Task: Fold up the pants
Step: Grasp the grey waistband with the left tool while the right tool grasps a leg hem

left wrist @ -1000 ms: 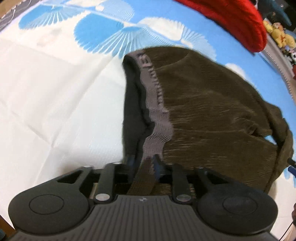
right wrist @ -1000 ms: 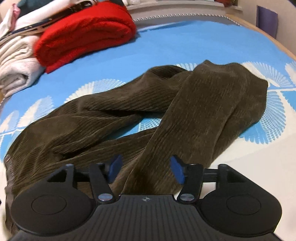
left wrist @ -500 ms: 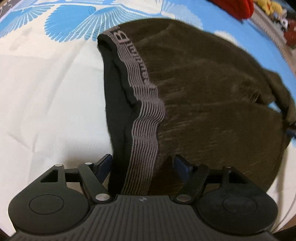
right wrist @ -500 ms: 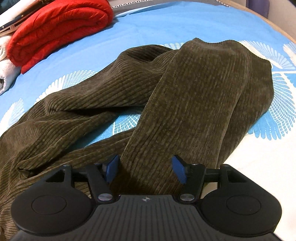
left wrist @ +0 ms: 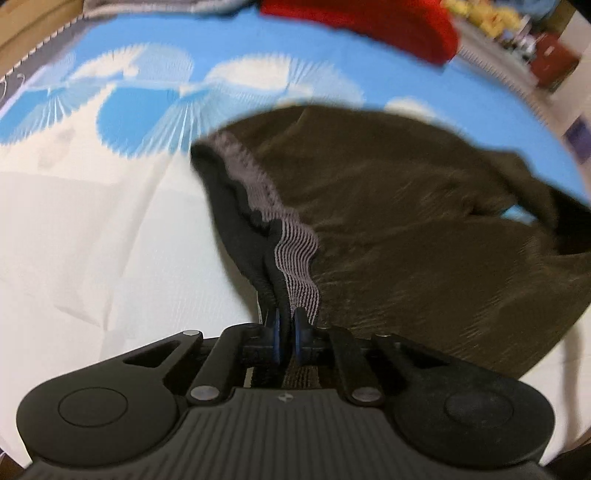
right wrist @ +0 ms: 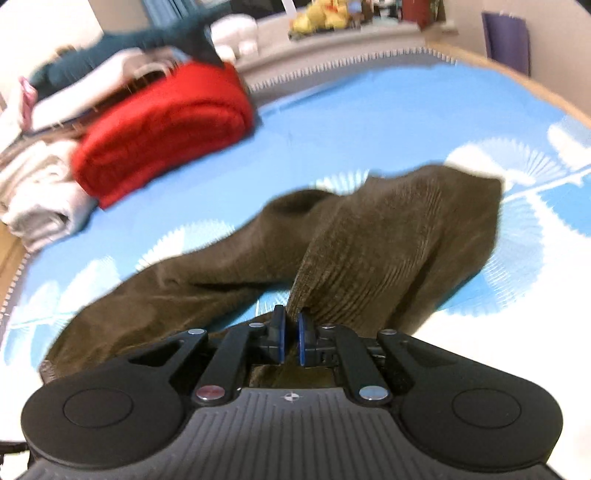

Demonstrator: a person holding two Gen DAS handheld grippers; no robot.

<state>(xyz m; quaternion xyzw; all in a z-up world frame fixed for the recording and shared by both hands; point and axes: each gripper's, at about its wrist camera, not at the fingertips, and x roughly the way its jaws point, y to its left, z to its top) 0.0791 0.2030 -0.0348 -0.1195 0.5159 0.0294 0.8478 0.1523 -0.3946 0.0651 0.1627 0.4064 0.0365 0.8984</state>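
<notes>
Two claws, both clamped on the same brown corduroy pants [left wrist: 424,229] spread over a bed with a blue-and-white fan-print cover [left wrist: 110,221]

Left claw [left wrist: 286,341]: blue pads nearly together, pinching the bunched waistband [left wrist: 295,258] (grey ribbed elastic outside, dark lining beside it) right at the fingertips; waistband running up and away to the left, seat of the pants ballooning out to the right, cloth raised a little at the pinch

Right claw [right wrist: 290,341]: pads likewise almost closed, gripping an edge of one trouser leg [right wrist: 399,251] where the ribbed fabric gathers into a narrow ridge between them; that leg draped forward and to the right, its hem near a white fan motif; the other leg [right wrist: 207,273] lying to the left, crossing under toward the waist end at lower left, a patch of blue cover showing between the two

Behind, at the far left of the bed: a folded red blanket [right wrist: 162,129], touching a stack of pale folded linens [right wrist: 40,192], with something dark teal [right wrist: 147,35] on top; yellow plush toys [right wrist: 321,16] on a ledge beyond, blurred

Both views smeared by motion blur, fine detail hard to read
</notes>
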